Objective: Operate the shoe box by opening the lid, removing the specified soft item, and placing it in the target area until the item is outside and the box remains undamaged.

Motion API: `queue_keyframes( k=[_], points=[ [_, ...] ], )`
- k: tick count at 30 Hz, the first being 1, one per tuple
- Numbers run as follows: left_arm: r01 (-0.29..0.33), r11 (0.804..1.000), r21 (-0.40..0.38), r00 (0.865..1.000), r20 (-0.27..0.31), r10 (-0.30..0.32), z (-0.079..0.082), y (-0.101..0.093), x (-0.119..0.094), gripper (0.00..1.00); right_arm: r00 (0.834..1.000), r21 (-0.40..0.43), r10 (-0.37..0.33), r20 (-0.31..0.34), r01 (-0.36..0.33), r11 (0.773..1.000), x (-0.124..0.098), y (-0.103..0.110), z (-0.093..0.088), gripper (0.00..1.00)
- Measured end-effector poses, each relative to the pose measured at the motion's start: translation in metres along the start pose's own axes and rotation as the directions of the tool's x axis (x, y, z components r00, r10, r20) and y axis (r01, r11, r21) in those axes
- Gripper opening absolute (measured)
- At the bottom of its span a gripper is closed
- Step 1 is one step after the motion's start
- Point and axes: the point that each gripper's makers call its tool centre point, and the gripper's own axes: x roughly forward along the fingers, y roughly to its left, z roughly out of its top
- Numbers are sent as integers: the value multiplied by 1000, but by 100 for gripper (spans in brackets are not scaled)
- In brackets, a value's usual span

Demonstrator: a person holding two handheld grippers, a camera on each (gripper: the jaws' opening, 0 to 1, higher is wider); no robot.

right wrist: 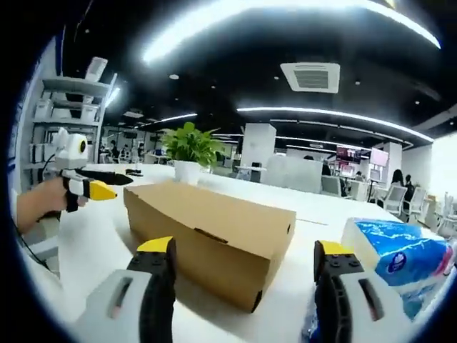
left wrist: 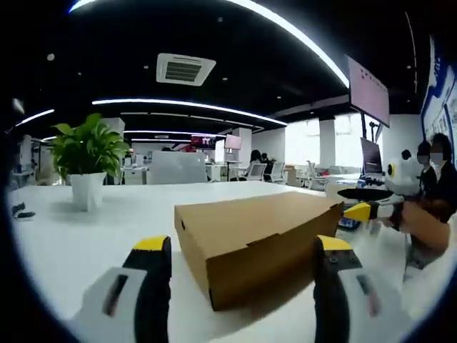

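Closed shoe box on the white table, both grippers near.

The left gripper and right gripper stand with jaws apart, holding nothing. The cardboard looks light and stiff but dentable; lift the lid gently at its front edge.

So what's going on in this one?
A person holds a gripper in each hand on either side of a closed cardboard shoe box on a white table. The left gripper and right gripper are both open, touching nothing. A potted plant and blue tissue pack sit nearby.
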Motion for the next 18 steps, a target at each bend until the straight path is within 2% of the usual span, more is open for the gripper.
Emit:
queue_keyframes(
  k=[4, 11, 13, 14, 18],
  points=[
    [23, 1000, -6, 999, -49, -23, -13, -3, 12, 83, 997, 36, 60, -40, -58, 998, 9, 9, -11, 76],
    [23, 1000, -12, 998, -52, -24, -14, -3, 22, 79, 998, 27, 59, -30, -59, 998, 16, 11, -8, 68],
    [32, 999, -16, 998, -54, -33, -14, -4, 22, 73, 996, 35, 80, -40, -78, 996, 18, 12, -9, 66],
    [8, 1000, -19, 999, -54, -9, -14, 0, 23, 71, 998, 40, 61, -30, -60, 997, 18, 10, -8, 65],
    [-23, 1000, 8, 998, -62, 23, -14, 2, 27, 68, 998, 43, 53, -34, -52, 998, 17, 11, -8, 64]
  ],
)
